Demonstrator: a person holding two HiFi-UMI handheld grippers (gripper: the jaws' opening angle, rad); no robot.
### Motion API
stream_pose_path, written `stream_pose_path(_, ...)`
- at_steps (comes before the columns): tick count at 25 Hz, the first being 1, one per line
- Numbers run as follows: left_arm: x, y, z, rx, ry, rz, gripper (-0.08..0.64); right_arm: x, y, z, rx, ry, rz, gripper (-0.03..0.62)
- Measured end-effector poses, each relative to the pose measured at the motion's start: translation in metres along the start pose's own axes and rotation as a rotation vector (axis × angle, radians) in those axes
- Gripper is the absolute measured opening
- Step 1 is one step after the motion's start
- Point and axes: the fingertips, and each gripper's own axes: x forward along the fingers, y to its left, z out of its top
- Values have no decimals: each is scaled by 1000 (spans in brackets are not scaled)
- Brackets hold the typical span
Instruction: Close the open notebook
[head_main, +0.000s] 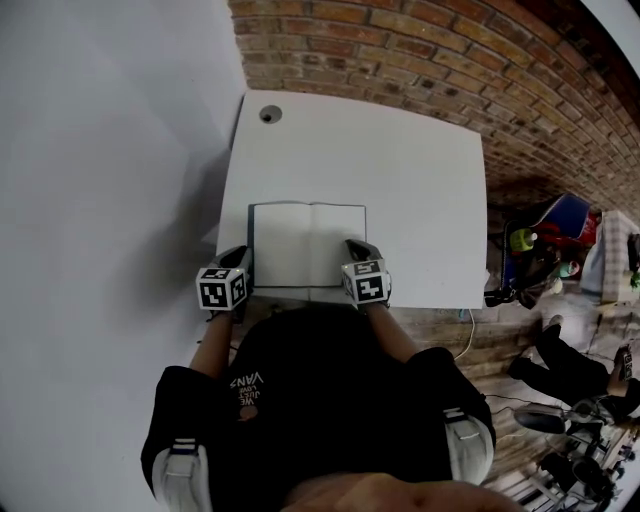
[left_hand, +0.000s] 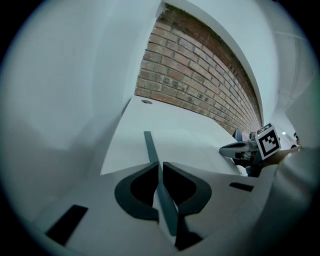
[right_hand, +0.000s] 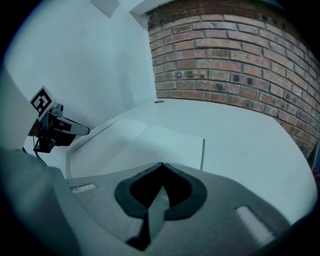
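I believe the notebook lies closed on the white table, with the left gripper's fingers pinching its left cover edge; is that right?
Not quite: the notebook lies open, not closed, as its two blank pages in the head view show. It is indeed on the white table, and the left gripper does have its fingers pinching the left cover edge.

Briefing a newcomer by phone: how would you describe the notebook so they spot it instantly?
Find the white table by the brick wall. At its near edge, between the left gripper and right gripper, lies the notebook. Open and blank, its dark cover border sets it off from the white top.
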Motion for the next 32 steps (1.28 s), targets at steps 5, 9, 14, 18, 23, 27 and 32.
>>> stream_pose_path(5,4,-1,-6,-42,38,-8,134,-2,2,3,0,-6,7,-2)
stream_pose_path(9,7,-3,-10,-54,62,-9,166,-1,4,2,9,-9,13,-2)
stream_pose_path(14,9,-4,-9,-61,83,-2,189,-2,5,4,6,-11,14,-2)
stream_pose_path(18,10,-4,-7,-65,87,23,190,-1,4,4,2,-16,11,-2)
stream_pose_path(23,10,-4,-7,-167,46,41,191,-1,4,2,-13,-22,4,-2)
stream_pose_path(27,11,-5,-6,-219,35,41,192,2,2,-1,-18,-25,-8,-2)
stream_pose_path(32,9,-4,-4,-337,-2,-3,191,0,3,1,2,-14,20,-2)
